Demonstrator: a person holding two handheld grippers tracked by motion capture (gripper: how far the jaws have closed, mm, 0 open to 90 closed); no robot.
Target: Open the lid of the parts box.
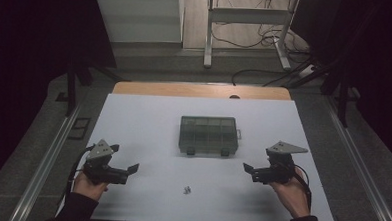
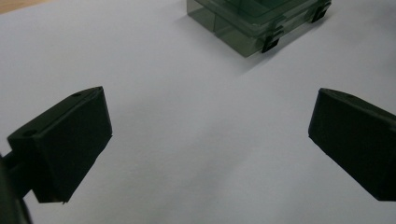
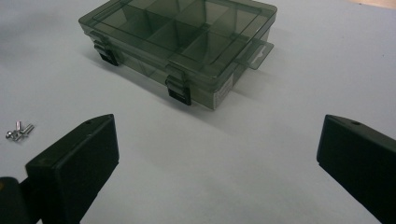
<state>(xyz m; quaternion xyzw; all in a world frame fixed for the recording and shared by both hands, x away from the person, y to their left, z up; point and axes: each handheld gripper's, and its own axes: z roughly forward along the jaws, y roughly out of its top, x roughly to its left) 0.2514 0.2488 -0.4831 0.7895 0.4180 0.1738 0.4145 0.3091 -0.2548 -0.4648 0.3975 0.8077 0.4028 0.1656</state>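
Note:
A smoky clear compartment box (image 1: pixel 208 135) lies closed on the white tabletop, two black latches on its near side; the right gripper view shows the box (image 3: pixel 184 42) with its dividers, and the left gripper view shows a corner of the box (image 2: pixel 254 21). A few small silver screws (image 1: pixel 186 190) lie near the front middle, and the screws (image 3: pixel 18 131) appear left of the right gripper's jaw. My left gripper (image 1: pixel 123 164) hovers at the front left, open and empty. My right gripper (image 1: pixel 250 173) hovers at the front right, open and empty, jaws wide apart.
The white tabletop (image 1: pixel 147 138) ends in a wooden strip (image 1: pixel 200 90) at the far edge. Beyond it stand a metal frame (image 1: pixel 247 27) and floor cables. Dark curtains flank both sides.

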